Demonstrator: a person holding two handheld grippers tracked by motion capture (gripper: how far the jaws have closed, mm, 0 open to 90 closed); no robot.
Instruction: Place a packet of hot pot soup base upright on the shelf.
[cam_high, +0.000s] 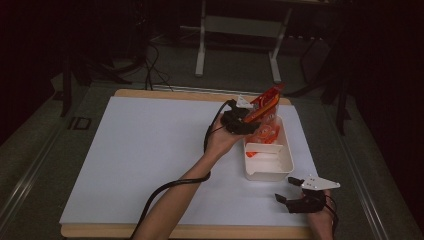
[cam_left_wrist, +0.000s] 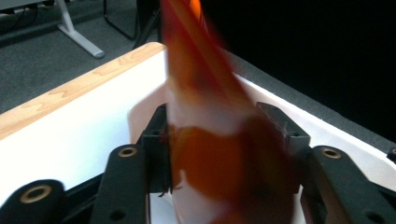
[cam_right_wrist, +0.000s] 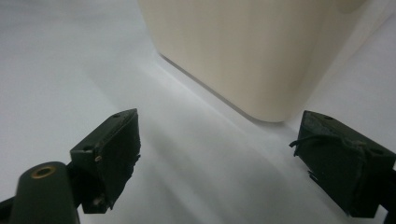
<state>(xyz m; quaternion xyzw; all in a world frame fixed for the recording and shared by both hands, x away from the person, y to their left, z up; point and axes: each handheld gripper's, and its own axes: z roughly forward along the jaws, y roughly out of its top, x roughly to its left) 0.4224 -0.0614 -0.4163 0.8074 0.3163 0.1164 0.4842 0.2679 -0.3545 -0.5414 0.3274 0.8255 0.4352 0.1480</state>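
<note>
Orange snack packet (cam_high: 263, 106) held clear above the far end of the white bin (cam_high: 280, 167), long axis tilted up and away toward the far right. Clamped low on the packet between both jaws of the left gripper (cam_high: 248, 118); in the left gripper view, jaws pressed against either side of the blurred orange-and-white wrapper (cam_left_wrist: 219, 154). More orange packets (cam_high: 265, 134) lying inside the bin's far compartment, directly beneath the held one; divider and near compartment mostly bare. Bin standing on the white sheet (cam_high: 150, 145) at the table's right side. Right gripper (cam_high: 292, 190) resting low on the sheet just beside the bin's near corner, jaws spread wide, nothing between them. Judged: packet reachable by left hand alone; bin lies straight below, so any lowering would run along the packet's own slant.
</note>
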